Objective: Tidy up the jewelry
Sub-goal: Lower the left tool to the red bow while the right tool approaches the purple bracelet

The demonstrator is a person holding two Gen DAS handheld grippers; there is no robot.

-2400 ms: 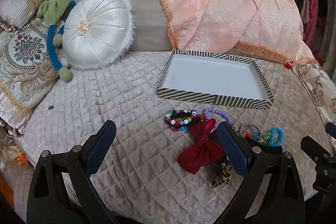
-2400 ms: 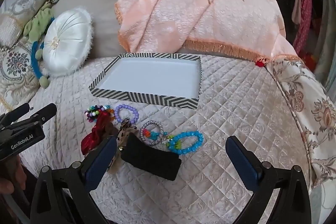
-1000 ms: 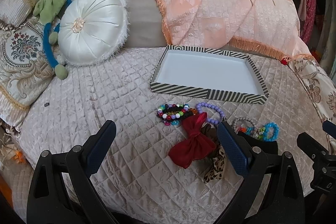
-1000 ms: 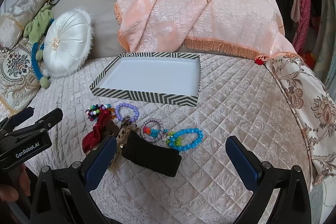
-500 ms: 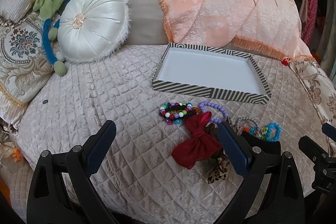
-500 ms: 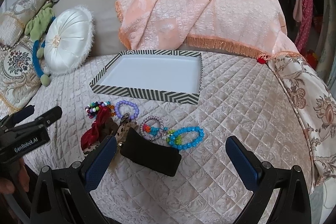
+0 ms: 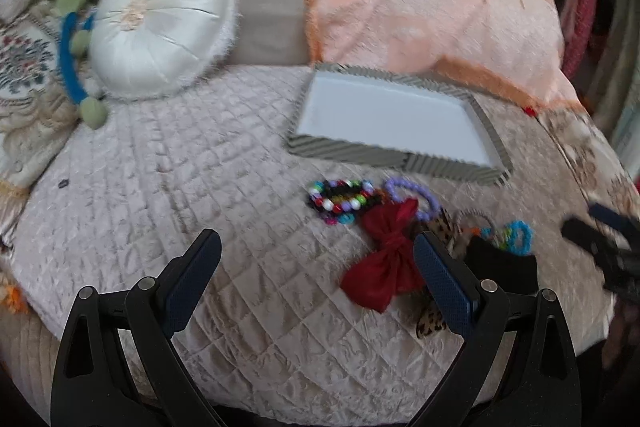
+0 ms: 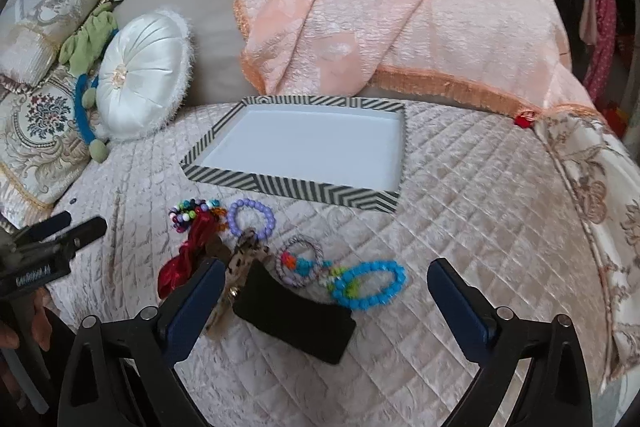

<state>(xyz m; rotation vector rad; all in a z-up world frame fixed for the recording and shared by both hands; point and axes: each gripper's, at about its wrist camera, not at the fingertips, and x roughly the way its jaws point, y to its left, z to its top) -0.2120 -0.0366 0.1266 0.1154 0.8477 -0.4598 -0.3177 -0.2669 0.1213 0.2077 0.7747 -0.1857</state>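
A striped tray [image 8: 292, 187] with a white inside sits on the quilted bed; it also shows in the left wrist view [image 7: 360, 153]. In front of it lie a multicoloured bead bracelet [image 7: 340, 199], a purple bead bracelet [image 8: 251, 218], a red bow [image 7: 386, 263], a leopard-print bow [image 8: 240, 267], a black pad [image 8: 296, 315], a thin banded bracelet [image 8: 302, 261] and a blue bead bracelet [image 8: 370, 285]. My left gripper [image 7: 316, 279] is open and empty, left of the red bow. My right gripper [image 8: 326, 299] is open and empty above the black pad.
A round white cushion [image 8: 142, 75] and patterned pillows [image 8: 36, 135] lie at the left. A peach blanket [image 8: 392, 11] is heaped behind the tray. The bed edge falls away on the right [image 8: 600, 211].
The left wrist view has shifted and blurred, with the jewelry now nearer its right finger. The right gripper has edged closer to the pile. Both stay open.
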